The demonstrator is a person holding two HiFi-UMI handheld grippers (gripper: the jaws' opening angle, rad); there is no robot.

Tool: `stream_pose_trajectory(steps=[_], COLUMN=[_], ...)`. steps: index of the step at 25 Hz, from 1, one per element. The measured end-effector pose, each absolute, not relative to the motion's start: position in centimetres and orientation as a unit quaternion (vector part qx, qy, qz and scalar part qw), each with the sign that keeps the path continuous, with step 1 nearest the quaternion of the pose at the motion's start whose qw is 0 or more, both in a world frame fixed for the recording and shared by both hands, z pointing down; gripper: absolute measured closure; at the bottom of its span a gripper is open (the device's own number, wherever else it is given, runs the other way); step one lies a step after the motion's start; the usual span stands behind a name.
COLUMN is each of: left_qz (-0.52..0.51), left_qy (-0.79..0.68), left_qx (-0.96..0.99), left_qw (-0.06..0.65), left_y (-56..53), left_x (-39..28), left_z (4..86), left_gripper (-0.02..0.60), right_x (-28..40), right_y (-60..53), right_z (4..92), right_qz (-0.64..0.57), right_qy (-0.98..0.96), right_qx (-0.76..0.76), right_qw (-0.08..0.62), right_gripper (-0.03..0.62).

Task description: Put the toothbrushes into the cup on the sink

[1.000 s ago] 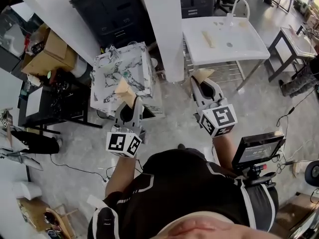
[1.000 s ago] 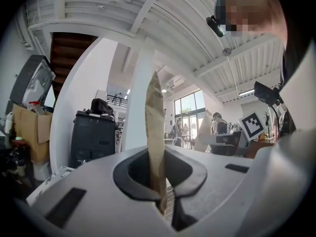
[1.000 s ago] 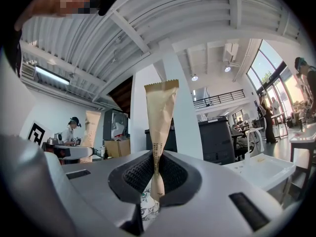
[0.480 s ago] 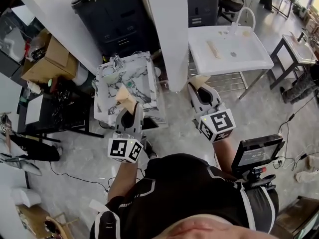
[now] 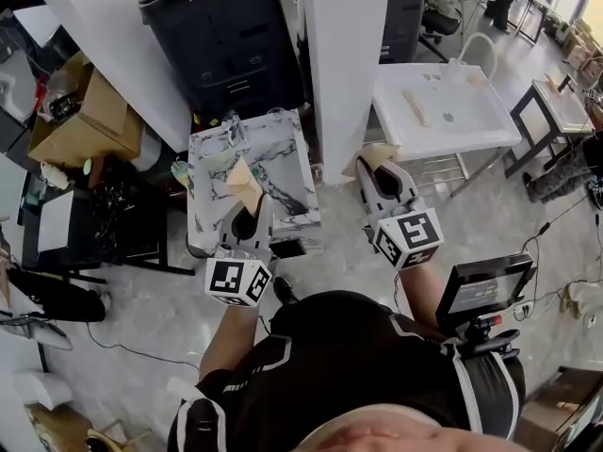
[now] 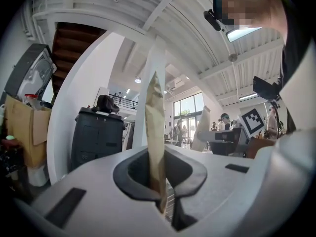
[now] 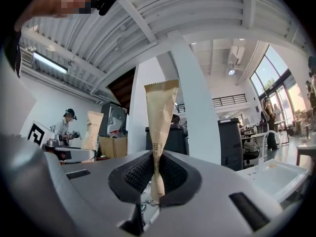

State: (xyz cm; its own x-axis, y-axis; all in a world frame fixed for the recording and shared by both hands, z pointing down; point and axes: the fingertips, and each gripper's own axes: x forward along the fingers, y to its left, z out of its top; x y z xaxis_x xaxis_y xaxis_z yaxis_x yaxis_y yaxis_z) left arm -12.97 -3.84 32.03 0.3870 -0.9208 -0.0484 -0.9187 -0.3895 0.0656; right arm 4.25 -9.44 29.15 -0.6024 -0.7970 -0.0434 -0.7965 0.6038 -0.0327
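Each of my grippers holds a tan paper-wrapped toothbrush upright. In the head view my left gripper (image 5: 247, 207) is shut on its toothbrush packet (image 5: 242, 178), which hangs over the near part of the marble-patterned sink top (image 5: 287, 172). My right gripper (image 5: 379, 166) is shut on the second packet (image 5: 376, 151), over the floor right of that top. The left gripper view shows the packet (image 6: 155, 127) pinched between the pads of the left gripper (image 6: 163, 184). In the right gripper view the other packet (image 7: 159, 115) is clamped in the right gripper (image 7: 155, 181). Small items at the sink top's far edge are too small to identify.
A white pillar (image 5: 344, 55) rises just behind the sink top, with a black cabinet (image 5: 231, 36) to its left. A white table (image 5: 443, 111) stands at the right. Cardboard boxes (image 5: 66, 125) and a dark bench sit at the left. A monitor on a stand (image 5: 482, 288) is by my right elbow.
The person has stepped forward, so the marble sink top and pillar now lie closer under the grippers. Both grippers keep the same grip on their packets.
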Motion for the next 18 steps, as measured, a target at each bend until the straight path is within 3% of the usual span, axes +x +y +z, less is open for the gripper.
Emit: stream_pose_trajectory(steps=[18], left_qz=[-0.049], left_qy=[-0.540], left_qx=[0.840], left_qw=[0.028], left_y=[-10.5], left_x=[-24.8], left_z=[32.7], left_gripper=[0.552], right_x=[-7.9], right_y=[-14.9], right_z=[29.4], right_qz=[0.001], right_qy=[0.893], right_qx=[-0.450], right_qw=[0.012], right_gripper=[0.557])
